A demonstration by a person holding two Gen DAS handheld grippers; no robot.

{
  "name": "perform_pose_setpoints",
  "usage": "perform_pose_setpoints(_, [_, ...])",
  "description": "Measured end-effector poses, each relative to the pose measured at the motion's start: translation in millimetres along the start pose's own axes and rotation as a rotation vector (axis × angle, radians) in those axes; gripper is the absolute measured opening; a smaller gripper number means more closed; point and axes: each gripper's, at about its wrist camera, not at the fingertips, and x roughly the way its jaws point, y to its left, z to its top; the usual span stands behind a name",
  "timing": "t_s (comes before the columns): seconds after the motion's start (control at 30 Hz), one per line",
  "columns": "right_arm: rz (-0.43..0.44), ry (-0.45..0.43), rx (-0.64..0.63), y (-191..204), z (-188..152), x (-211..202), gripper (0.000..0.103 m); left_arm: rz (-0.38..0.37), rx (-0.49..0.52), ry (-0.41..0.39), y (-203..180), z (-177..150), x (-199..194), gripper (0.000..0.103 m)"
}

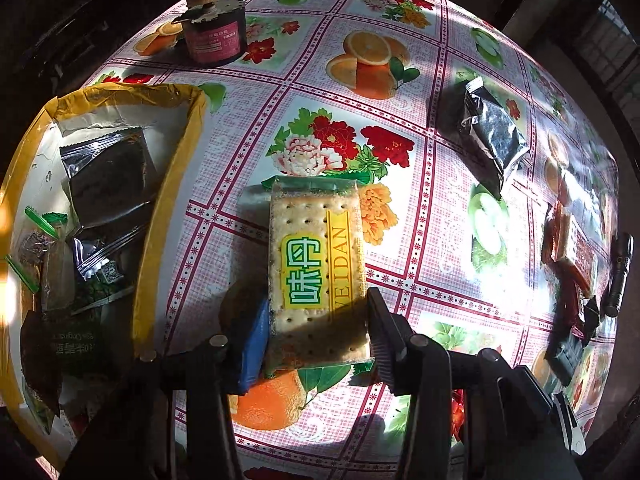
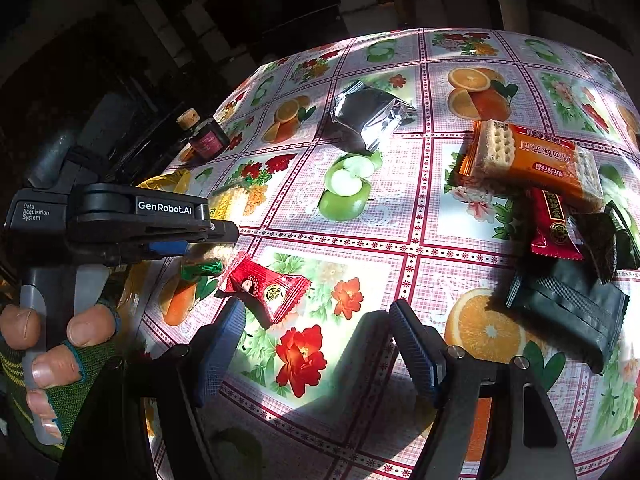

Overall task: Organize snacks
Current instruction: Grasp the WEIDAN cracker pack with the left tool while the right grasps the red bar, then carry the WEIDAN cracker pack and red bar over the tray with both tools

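Note:
A clear packet of crackers [image 1: 316, 248] with a green and yellow label lies on the flowered tablecloth [image 1: 400, 220]. My left gripper [image 1: 318, 304] is shut on its near end, one pad against each long edge. To its left stands a yellow-rimmed box [image 1: 172, 184] with several snack packets inside. In the right wrist view my right gripper [image 2: 316, 316] hangs open over the cloth with nothing between its fingers. A red candy packet [image 2: 264, 292] lies just beyond its left finger. The left gripper's body [image 2: 160, 208] shows at the left, held by a hand in a green fingerless glove [image 2: 60, 360].
A silver packet [image 2: 368, 116] lies mid-table. At the right sit an orange wafer packet [image 2: 536, 160], a dark red packet [image 2: 554, 224] and a black pouch [image 2: 568, 312]. A corked jar [image 1: 212, 28] stands at the far edge. A black torch [image 1: 618, 276] lies by the right edge.

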Motion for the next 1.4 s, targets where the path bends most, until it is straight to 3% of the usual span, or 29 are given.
perform_pose_setpoints(0.27, [-0.059, 0.030, -0.217, 38, 15, 31, 0.078, 0.030, 0.143, 0.006, 14, -29, -6, 0.047])
perform_pose_setpoints(0.3, [-0.062, 0.039, -0.244, 40, 18, 35, 0.078, 0.047, 0.154, 0.004, 13, -29, -6, 0.049])
perform_pose_setpoints(0.4, [-0.085, 0.058, -0.305, 40, 26, 44, 0.077, 0.087, 0.162, -0.003, 9, -28, -1, 0.068])
perform_pose_setpoints(0.43, [-0.088, 0.065, -0.310, 40, 28, 44, 0.071, 0.085, 0.160, -0.009, 10, -27, 0, 0.070])
perform_pose_setpoints(0.47, [-0.087, 0.076, -0.316, 40, 30, 45, 0.057, 0.083, 0.157, -0.016, 9, -25, 1, 0.070])
perform_pose_setpoints(0.5, [-0.099, 0.080, -0.327, 41, 29, 44, 0.053, 0.089, 0.157, -0.019, 8, -25, 2, 0.070])
perform_pose_setpoints(0.53, [-0.104, 0.082, -0.327, 41, 28, 43, 0.037, 0.080, 0.158, -0.026, 8, -26, 1, 0.063])
perform_pose_setpoints(0.57, [-0.105, 0.081, -0.319, 40, 26, 42, 0.021, 0.079, 0.161, -0.041, 6, -26, 1, 0.048])
perform_pose_setpoints(0.97, [0.003, -0.076, -0.082, 21, -13, -39, 0.020, 0.120, 0.197, -0.140, -2, -72, -43, 0.045])
perform_pose_setpoints(1.4, [0.072, -0.165, -0.017, 37, -43, -95, 0.020, 0.157, 0.193, -0.245, 13, -126, -102, 0.045])
